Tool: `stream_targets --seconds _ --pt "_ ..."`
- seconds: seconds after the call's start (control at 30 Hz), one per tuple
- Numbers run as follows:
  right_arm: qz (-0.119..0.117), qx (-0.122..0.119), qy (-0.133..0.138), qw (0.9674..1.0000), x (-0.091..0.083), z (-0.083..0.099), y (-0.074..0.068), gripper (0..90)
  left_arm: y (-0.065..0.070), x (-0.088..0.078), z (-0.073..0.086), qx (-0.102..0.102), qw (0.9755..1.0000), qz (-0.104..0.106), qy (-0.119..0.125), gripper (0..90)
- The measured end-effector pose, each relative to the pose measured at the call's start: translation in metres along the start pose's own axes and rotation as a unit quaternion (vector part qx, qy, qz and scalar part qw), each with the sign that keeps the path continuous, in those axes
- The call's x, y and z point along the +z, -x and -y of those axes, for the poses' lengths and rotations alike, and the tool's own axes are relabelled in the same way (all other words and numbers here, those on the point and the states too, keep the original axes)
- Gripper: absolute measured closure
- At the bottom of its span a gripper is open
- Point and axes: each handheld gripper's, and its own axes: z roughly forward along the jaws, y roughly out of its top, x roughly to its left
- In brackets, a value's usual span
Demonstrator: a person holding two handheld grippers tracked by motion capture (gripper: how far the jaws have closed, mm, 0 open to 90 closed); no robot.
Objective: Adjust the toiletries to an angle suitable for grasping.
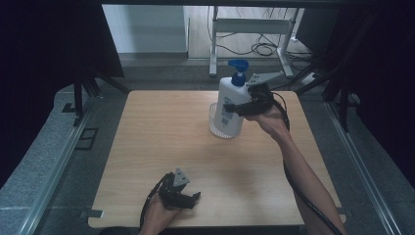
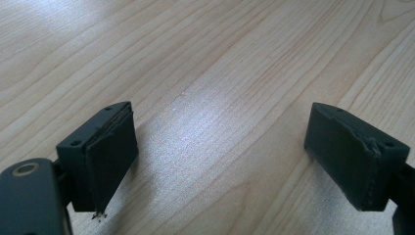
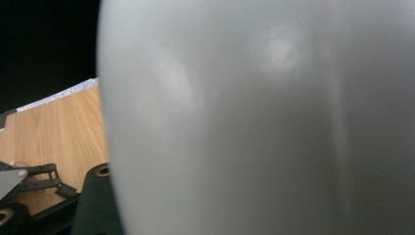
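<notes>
Jaws of right gripper [image 1: 229, 106] clamped on pump bottle [image 1: 230, 105] above clear cup [image 1: 215, 128], forearm outstretched, left gripper [image 1: 188, 200] jaws apart

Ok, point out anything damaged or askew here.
The pad on one jaw of the left tongs is frayed at its tip, with loose bits hanging. The bottle, gripped by the right tongs, looks slightly tilted over the clear cup. Nothing has spilled.
</notes>
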Motion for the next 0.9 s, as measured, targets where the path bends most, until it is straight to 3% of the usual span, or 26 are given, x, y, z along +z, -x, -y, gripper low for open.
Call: stream_targets --seconds 0.57,0.9 --pt "0.013 -0.015 -0.008 0.9998 0.013 -0.014 0.022 37.2 0.0 0.0 0.0 0.0 1.0 0.0 0.0 11.6" --pt "0.017 -0.023 -0.023 0.9993 0.03 -0.015 0.038 37.2 0.0 0.0 0.0 0.0 1.0 0.0 0.0 11.6"
